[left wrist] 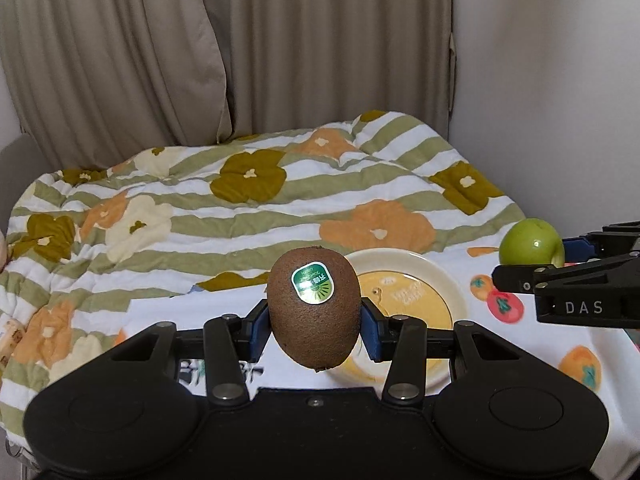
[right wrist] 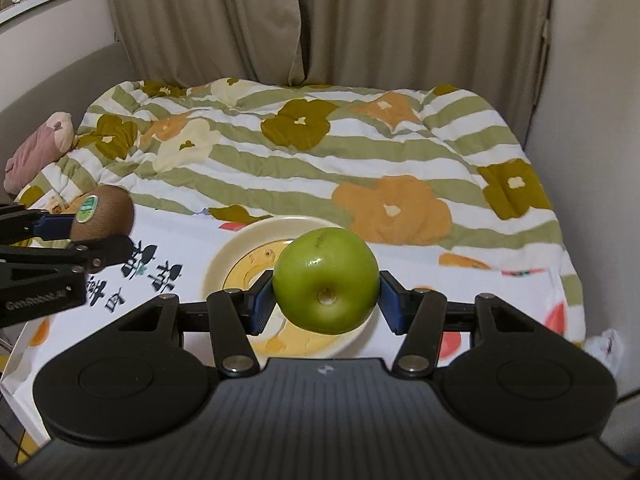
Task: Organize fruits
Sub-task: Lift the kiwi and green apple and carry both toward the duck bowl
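Observation:
My left gripper is shut on a brown kiwi with a green sticker, held in the air just left of a cream and yellow plate. My right gripper is shut on a green apple, held above the same plate. In the left wrist view the apple and the right gripper show at the right edge. In the right wrist view the kiwi and the left gripper show at the left edge.
The plate lies on a white cloth printed with black characters and fruit pictures, spread over a flowered striped quilt. A pink soft toy lies at the far left. Beige curtains and a wall close the back.

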Motion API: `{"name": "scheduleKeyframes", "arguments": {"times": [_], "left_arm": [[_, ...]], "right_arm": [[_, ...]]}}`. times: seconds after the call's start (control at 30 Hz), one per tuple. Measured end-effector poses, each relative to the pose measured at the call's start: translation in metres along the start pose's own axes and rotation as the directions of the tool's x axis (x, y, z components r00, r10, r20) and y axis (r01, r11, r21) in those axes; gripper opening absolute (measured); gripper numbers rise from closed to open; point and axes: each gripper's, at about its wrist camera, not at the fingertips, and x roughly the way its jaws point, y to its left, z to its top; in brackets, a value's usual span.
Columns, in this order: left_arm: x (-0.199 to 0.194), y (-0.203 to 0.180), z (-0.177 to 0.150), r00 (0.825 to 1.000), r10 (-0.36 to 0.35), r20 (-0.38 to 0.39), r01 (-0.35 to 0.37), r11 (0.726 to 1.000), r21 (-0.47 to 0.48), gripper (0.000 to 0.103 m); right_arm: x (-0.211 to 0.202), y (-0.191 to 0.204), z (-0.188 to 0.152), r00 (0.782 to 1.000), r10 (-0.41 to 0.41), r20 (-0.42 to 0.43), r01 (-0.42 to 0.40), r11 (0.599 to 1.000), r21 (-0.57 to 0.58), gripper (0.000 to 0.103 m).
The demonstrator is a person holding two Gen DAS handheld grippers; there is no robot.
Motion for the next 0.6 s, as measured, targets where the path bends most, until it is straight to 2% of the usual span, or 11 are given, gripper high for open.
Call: {"name": "scheduleKeyframes", "arguments": {"times": [0.33,0.6], "left_arm": [[0.097,-0.021,0.017,0.997,0.025,-0.078,-0.021,0.998,0.054,0.050],[0.154,-0.039,0.015,0.991,0.045,-0.126,-0.030,0.993,0.116,0.050]], "right_arm": [[0.094,-0.028,0.019,0.995,0.065,-0.069,-0.066,0.998,-0.020,0.069],[0.141,-0.043,0.017,0.990,0.087,-0.109,-0.092,0.995,-0.041,0.069]]}}
